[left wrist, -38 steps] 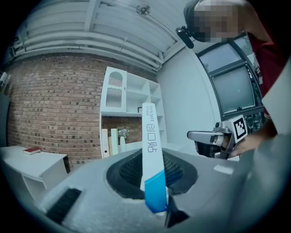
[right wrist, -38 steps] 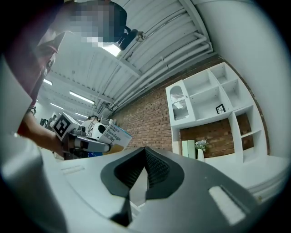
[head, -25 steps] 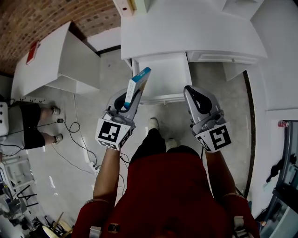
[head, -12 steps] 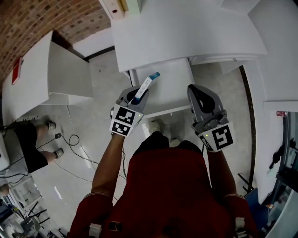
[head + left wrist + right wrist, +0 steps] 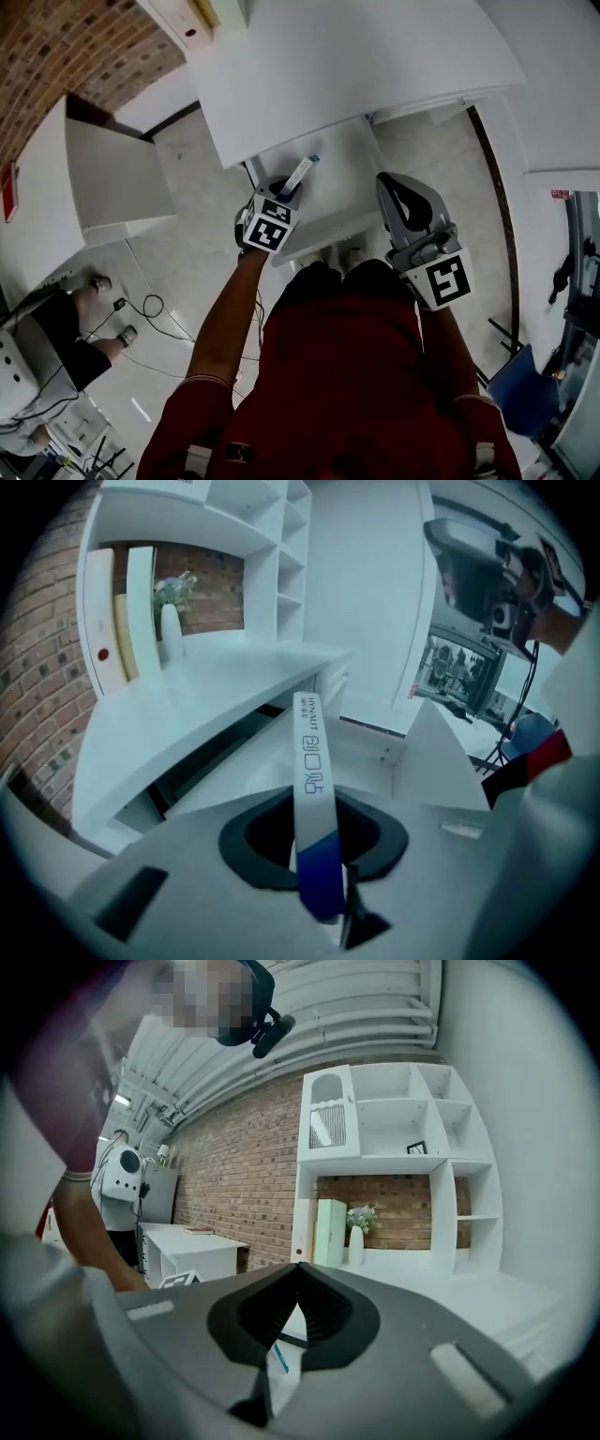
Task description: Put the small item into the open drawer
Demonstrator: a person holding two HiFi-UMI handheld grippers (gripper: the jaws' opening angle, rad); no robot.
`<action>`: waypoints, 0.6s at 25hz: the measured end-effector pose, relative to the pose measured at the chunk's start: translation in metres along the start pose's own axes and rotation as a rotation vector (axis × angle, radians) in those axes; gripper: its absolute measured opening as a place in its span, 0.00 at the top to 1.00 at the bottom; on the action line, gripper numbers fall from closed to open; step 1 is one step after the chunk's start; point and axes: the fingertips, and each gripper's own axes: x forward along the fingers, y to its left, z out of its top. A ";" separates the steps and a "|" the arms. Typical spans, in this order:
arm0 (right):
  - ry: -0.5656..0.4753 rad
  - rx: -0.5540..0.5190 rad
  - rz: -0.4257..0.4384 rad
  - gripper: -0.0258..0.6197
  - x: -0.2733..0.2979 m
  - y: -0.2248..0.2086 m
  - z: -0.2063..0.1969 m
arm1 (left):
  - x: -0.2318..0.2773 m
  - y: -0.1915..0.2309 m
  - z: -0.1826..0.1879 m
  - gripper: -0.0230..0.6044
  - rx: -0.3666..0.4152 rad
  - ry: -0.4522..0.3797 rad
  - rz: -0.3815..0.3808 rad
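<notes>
My left gripper (image 5: pixel 287 190) is shut on a thin white box with a blue end (image 5: pixel 300 174), the small item. It holds the box tilted, blue end toward the desk, over the open white drawer (image 5: pixel 342 178) that sticks out from under the desk top. In the left gripper view the box (image 5: pixel 307 742) stands on edge between the jaws of that gripper (image 5: pixel 317 803), with the drawer (image 5: pixel 370 761) just beyond. My right gripper (image 5: pixel 392 186) hangs over the drawer's right front corner, shut and empty; its tips (image 5: pixel 300 1267) meet.
A white desk top (image 5: pixel 356 66) covers the back of the drawer. A second white desk (image 5: pixel 84 187) stands to the left by the brick wall. Cables (image 5: pixel 150 309) lie on the floor near a seated person (image 5: pixel 56 337). A blue chair (image 5: pixel 525 394) is at the lower right.
My left gripper has carried the box forward and lower, from in front of the drawer to over it. The right gripper has stayed near the drawer's right side.
</notes>
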 end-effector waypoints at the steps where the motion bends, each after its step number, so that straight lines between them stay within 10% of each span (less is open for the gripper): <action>1: 0.008 0.004 -0.005 0.94 0.001 -0.003 -0.003 | 0.009 0.001 -0.005 0.85 0.001 0.026 -0.004; 15: 0.100 0.062 -0.008 0.94 -0.009 -0.041 -0.039 | 0.089 0.001 -0.049 0.85 0.011 0.297 0.040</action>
